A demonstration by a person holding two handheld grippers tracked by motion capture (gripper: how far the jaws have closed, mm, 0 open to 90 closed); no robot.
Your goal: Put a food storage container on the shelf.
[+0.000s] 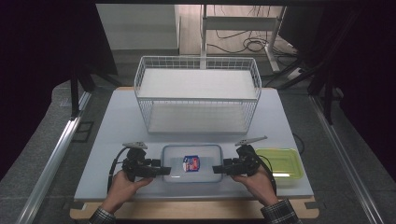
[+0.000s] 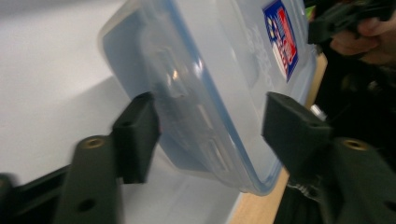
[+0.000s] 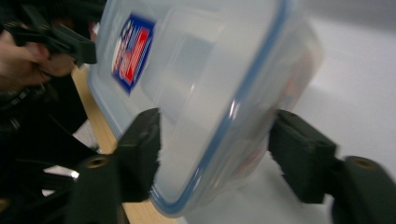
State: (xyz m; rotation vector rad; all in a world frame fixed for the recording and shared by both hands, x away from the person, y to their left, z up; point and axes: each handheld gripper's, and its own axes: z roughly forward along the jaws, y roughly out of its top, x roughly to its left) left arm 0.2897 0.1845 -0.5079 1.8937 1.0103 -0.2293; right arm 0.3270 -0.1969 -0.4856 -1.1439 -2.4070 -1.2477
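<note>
A: Container position?
B: Clear lidded container point(image 1: 191, 163) at the table's point(image 1: 116, 135) near edge, centre; forearms level, converging (palms inward).
A: Grippers?
B: Left gripper point(image 1: 164, 171) and right gripper point(image 1: 218, 169) straddle its ends, half spread; pad contact indeterminate.

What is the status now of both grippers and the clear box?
Left gripper and right gripper at opposite ends of clear lidded box, fingers straddling its edges; grip unconfirmed. Box on table. Green container beside, wire basket behind; nothing blocking.
</note>
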